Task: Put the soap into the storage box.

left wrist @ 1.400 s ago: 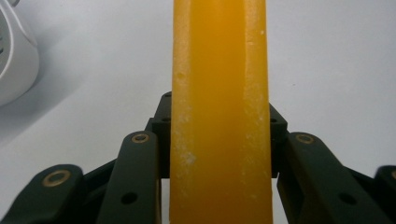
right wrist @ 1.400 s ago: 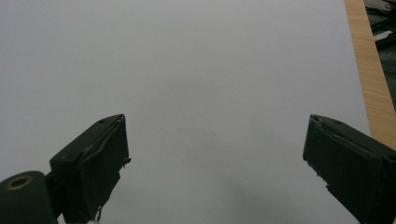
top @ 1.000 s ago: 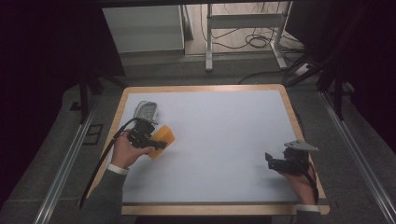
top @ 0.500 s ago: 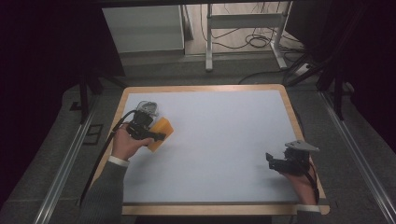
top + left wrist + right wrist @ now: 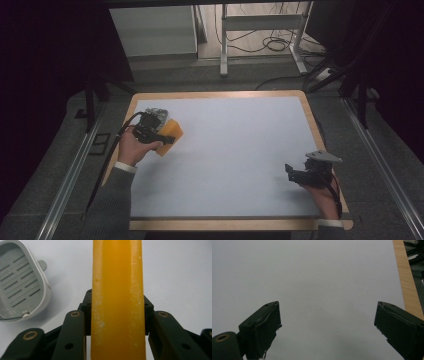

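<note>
A yellow-orange bar of soap (image 5: 117, 300) sits clamped between the jaws of the left tool (image 5: 162, 136), held above the pale surface (image 5: 235, 150) near its far-left corner, just beside a grey slatted soap dish (image 5: 21, 282). Over the last second the left hand (image 5: 134, 147) has carried the bar slightly up and towards the far corner, bringing it from the open surface to the dish's edge; the soap appears to be on its way into the dish, with lowering and release not yet done. The dish lies open and unoccupied, its drain slats showing in the left gripper view. At the near-right edge of the surface, the right tool (image 5: 290, 172) rests with its jaws spread wide and nothing between them, unmoved since a second ago.
</note>
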Tool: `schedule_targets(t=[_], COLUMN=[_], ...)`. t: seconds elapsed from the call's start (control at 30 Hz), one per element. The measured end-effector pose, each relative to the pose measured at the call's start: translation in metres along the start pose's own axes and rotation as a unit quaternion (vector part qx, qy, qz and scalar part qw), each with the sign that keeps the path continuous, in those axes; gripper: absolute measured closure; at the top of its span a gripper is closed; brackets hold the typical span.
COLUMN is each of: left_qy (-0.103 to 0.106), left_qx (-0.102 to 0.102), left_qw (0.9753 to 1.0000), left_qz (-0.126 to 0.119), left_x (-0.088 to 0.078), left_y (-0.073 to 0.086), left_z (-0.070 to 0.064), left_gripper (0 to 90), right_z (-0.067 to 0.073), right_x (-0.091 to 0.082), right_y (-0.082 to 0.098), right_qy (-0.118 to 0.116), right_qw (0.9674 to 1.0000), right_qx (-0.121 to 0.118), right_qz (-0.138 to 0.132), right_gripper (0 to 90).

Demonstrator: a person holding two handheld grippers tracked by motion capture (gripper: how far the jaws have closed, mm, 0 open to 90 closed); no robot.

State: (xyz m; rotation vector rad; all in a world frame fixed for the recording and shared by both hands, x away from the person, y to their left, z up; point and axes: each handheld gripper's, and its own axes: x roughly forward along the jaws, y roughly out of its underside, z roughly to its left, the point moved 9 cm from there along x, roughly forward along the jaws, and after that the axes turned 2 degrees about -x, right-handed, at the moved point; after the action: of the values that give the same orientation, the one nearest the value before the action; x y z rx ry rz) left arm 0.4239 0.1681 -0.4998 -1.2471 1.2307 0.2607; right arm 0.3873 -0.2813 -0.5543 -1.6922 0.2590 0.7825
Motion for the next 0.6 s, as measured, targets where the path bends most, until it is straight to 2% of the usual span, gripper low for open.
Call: schedule_targets(t=[0.13,0.6], left_qy=[-0.001,-0.004], left_qx=[-0.008,-0.017], left_qw=[0.9999,0.9998], left_qz=[-0.007,-0.004], left_x=[-0.003,-0.007], left_y=[-0.005,-0.015], left_z=[0.005,0.015], left_gripper=[60.9,60.9], right_z=[-0.001,-0.001], right_x=[0.001,0.001], right_y=[0.001,0.001], right_qy=[0.003,0.006], right_qw=[1.0,1.0], right_qx=[0.0,0.001], right_qz=[0.003,0.001], right_gripper=[6.8,7.0])
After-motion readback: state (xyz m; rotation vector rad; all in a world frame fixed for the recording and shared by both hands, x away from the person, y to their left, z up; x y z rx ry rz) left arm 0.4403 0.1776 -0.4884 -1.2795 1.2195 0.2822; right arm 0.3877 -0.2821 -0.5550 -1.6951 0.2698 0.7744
